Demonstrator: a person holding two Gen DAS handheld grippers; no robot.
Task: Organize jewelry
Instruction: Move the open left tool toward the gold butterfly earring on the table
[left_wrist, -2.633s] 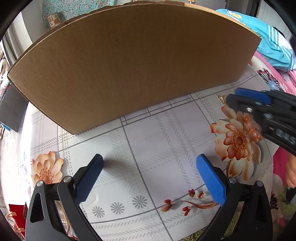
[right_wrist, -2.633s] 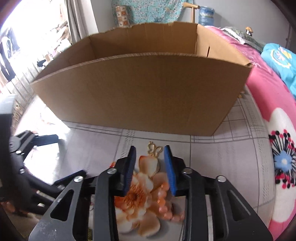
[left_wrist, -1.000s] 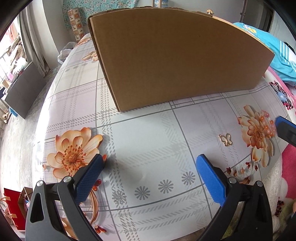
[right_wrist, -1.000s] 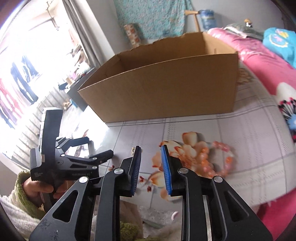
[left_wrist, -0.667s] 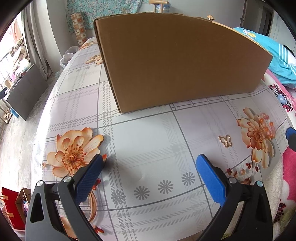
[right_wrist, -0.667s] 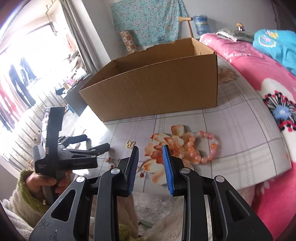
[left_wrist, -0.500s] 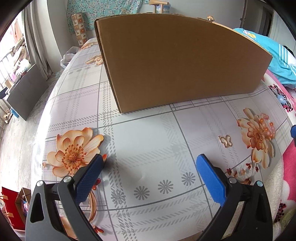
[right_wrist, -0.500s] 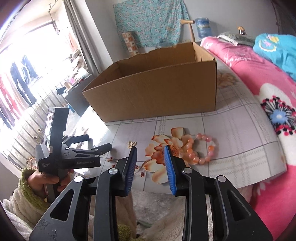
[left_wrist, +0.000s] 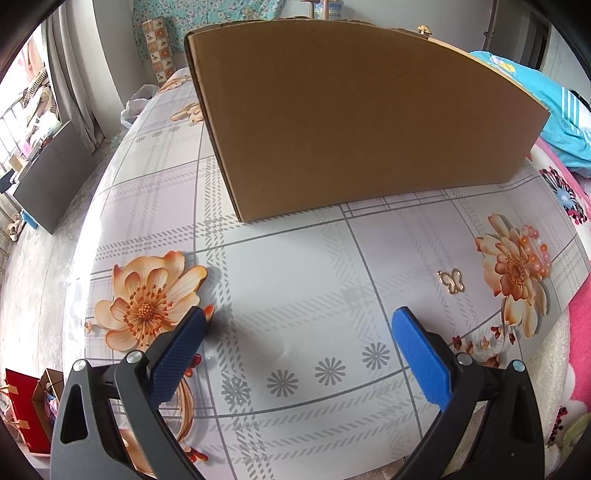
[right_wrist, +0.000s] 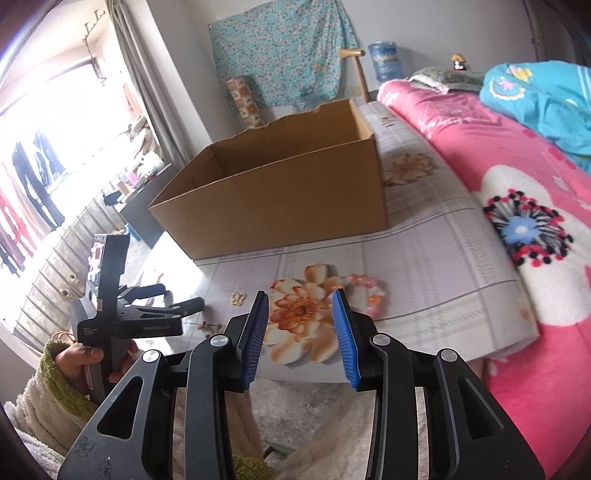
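— Looking from close up, what do you see first?
— The left gripper (left_wrist: 297, 354) has its blue fingers (left_wrist: 421, 360) wide apart, with only the flowered table (left_wrist: 295, 280) between them. The right gripper (right_wrist: 300, 328) has just been opening its fingers, and nothing is between them either.
— Where is the jewelry?
— A little gold butterfly (left_wrist: 450, 280) lies flat on the table. A pink bead bracelet (right_wrist: 367, 290) sits just past it, on a printed flower.
— And behind?
— A big cardboard box (left_wrist: 354, 114) stands in the way. The left view shows only its wall. The right view looks inside from above, and shows a hand (right_wrist: 86, 363) holding the left gripper, and a pink blanket (right_wrist: 517, 206).
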